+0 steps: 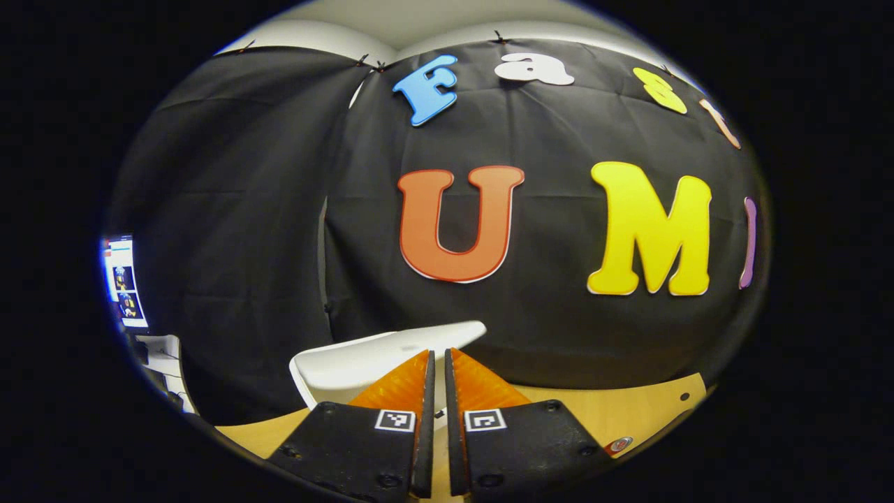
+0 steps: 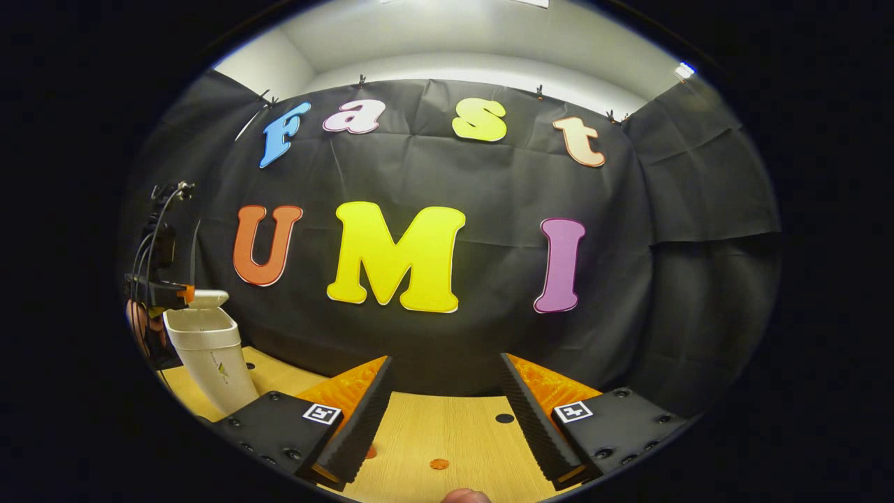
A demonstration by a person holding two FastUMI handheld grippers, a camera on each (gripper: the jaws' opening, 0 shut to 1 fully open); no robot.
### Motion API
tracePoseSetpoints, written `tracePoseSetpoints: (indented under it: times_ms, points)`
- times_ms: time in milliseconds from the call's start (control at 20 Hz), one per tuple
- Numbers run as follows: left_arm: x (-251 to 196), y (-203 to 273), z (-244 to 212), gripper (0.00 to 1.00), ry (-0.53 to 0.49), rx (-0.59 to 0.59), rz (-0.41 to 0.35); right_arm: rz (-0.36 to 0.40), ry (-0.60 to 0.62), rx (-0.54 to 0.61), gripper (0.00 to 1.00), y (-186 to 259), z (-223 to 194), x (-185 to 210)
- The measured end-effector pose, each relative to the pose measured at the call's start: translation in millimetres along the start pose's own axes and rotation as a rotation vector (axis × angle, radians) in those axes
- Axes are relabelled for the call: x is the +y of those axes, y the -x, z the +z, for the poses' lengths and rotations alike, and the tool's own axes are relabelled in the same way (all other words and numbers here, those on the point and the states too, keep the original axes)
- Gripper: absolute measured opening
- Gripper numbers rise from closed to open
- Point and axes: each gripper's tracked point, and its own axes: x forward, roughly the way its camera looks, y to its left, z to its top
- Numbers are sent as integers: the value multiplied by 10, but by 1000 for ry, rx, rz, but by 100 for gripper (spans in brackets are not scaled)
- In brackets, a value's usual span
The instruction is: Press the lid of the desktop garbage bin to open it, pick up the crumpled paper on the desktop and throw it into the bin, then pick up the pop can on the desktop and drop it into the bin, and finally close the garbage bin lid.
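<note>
Left gripper point(image 1: 440, 363): lower centre of the left gripper view; its two fingers stand almost together with a thin slit between, nothing held. It also appears at the left edge of the right gripper view, beside the bin.
Lid point(image 1: 391, 360): one white lid, raised, just beyond the left gripper's tips in the lower centre; whether the tips touch it cannot be told, since the fingers cover its front edge.
Garbage bin point(image 2: 209, 356): one white bin, lower left of the right gripper view, standing on the table with its lid up and its mouth open; the inside is not visible from this angle.
Right gripper point(image 2: 447, 391): bottom centre of the right gripper view; two fingers spread wide apart, nothing between them, bare table showing in the gap.
Table point(image 2: 433, 433): one light wooden top; small round marks on it, one dark and at least one orange, another partly hidden by a finger.
Hidden or cut off: a rounded object at the lower right edge of the left gripper view point(image 1: 619, 444) is cropped and cannot be identified; a fingertip point(image 2: 466, 496) is cut by the bottom edge of the right gripper view.
Monitor point(image 1: 124, 283): one screen, left edge of the left gripper view, partly cut off.
</note>
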Motion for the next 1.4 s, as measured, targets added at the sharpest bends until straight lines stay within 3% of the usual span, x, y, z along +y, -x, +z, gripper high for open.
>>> tracePoseSetpoints:
  times_ms: [100,200,250,350,450,500,600,900,1400]
  points:
    - [-78,95,-10,23,7,5,-23,4,-16,-6,94,-6,12,-19]
    - [-118,164,21,26,24,3,-37,13,-21,-12,94,5,18,-6]
    - [-157,201,51,38,32,-4,-50,18,-22,-15,94,22,16,-11]
    - [-277,304,63,50,41,-11,-98,36,-31,-13,94,56,-7,-1]
    - [-443,418,49,72,30,-21,-143,53,-50,1,94,75,-58,-3]
    - [-466,473,54,88,15,-30,-153,53,-55,4,94,81,-68,-28]
    - [-593,582,75,96,-7,-54,-184,58,-55,13,94,96,-103,-49]
    - [-1041,1022,-83,98,-6,-40,-314,38,-59,50,94,163,-325,-231]
    - [-1408,1560,-521,97,-34,7,-420,95,-86,251,95,276,-1139,-389]
